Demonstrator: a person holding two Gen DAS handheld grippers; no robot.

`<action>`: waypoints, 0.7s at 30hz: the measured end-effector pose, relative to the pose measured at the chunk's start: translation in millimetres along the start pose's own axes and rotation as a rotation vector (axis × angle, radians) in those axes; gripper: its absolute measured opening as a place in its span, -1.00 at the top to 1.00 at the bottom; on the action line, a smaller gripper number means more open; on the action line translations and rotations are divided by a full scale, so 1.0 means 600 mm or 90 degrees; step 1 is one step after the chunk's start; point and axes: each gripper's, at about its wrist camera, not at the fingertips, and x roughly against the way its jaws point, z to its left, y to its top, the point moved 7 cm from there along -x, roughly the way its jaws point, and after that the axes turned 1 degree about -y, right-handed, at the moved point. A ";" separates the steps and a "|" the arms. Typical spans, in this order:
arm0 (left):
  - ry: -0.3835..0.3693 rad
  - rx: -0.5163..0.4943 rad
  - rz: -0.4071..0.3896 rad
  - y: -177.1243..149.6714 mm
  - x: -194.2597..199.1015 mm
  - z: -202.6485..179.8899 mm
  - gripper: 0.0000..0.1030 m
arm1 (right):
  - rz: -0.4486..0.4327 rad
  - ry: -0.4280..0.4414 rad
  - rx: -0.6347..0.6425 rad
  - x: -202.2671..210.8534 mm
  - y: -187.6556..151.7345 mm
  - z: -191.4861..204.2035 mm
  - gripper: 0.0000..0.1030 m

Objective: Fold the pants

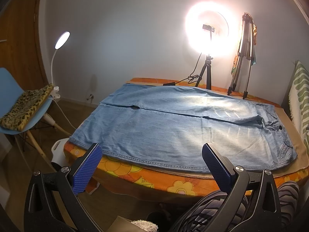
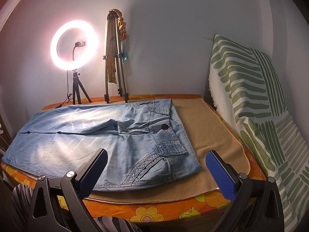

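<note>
Far left: blue chair (image 1: 11,89) with leopard cushion (image 1: 27,108), clip lamp (image 1: 62,40) lit above. Centre: pale blue jeans (image 1: 173,127) spread flat, front up, across table (image 1: 173,185) with orange floral cover; hems left, waist right, both legs side by side, far leg slightly rumpled near crotch. Beige cloth (image 2: 212,135) under jeans, showing bare past waistband. Behind, against wall: ring light (image 1: 208,29), glaring, then folded tripod (image 2: 114,58). Far right: green-striped throw (image 2: 251,87) draped upright.

Left gripper (image 1: 152,172) spread wide, empty, hovering off near table edge, aimed at near leg, toward hem end. Right gripper (image 2: 156,174) likewise wide, empty, poised just short of near hip corner by pocket stitching. Striped trouser knees below both.

Denim: likely soft but weighty, limp when lifted, not slippery, not fragile; thick seams probably stiffer and best for pinching. Sensible holds: near hem with left, near waistband corner with right, then near leg carried over far leg. Folding not yet begun.
</note>
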 end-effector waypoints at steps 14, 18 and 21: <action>-0.001 0.000 0.012 -0.009 -0.006 0.019 -1.00 | -0.005 0.013 0.009 0.003 0.001 0.010 -0.99; 0.014 -0.018 0.020 -0.016 -0.016 0.035 -0.99 | -0.010 0.036 0.023 0.007 0.009 0.020 -0.99; 0.024 -0.031 0.019 -0.019 -0.023 0.049 -0.99 | -0.012 0.053 0.051 0.006 0.013 0.034 -0.99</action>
